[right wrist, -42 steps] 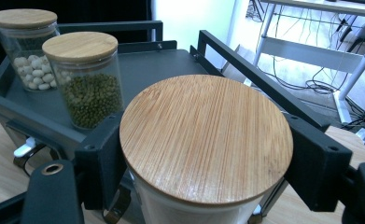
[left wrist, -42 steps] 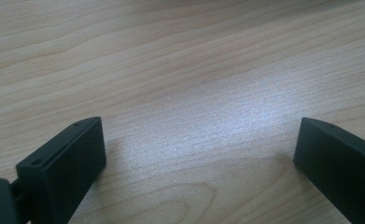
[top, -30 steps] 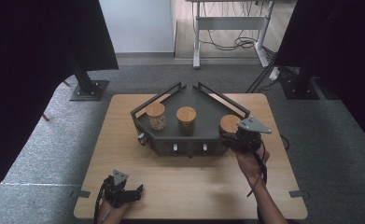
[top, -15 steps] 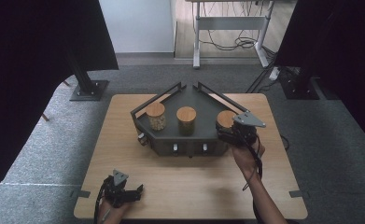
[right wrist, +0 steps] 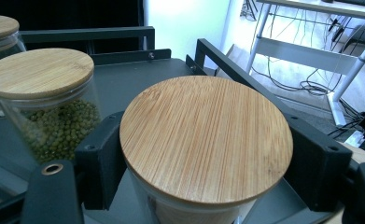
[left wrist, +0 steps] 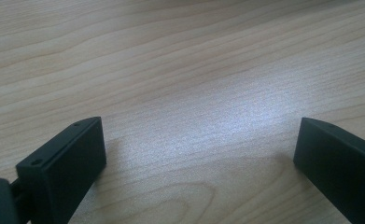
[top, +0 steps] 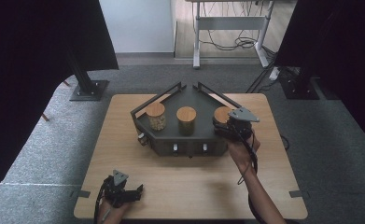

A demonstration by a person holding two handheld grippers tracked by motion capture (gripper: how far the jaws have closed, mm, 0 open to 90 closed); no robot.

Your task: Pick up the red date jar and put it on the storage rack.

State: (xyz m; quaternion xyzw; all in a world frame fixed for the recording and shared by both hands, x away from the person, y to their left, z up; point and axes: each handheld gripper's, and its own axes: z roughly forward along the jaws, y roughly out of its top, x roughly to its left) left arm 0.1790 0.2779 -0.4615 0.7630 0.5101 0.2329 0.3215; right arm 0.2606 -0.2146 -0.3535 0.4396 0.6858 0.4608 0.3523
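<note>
Bamboo-lidded round glass jar (right wrist: 203, 140) stood at the right end of the dark grey metal wedge-shaped tray (top: 171, 144), clamped below its lid by the black jaws of the right gripper (right wrist: 208, 163); contents hidden under the wide, finely grained lid. Judged as the grasp step done and the lift not yet begun. Next move probably called for a straight rise clear of the tray's raised rail, with steady squeeze on smooth, slippery glass. Just beside it, second bamboo-lidded glass jar of small green beans (right wrist: 49, 102); farther along, third bamboo-lidded jar of pale round pieces (top: 155, 116). Tray fitted with small knobs on its front face, set mid-way on the pale wood-grain table (left wrist: 180, 70). Left gripper (left wrist: 199, 158) rested near the table's front edge, jaws spread wide over bare matte wood, gripping nothing.
</note>
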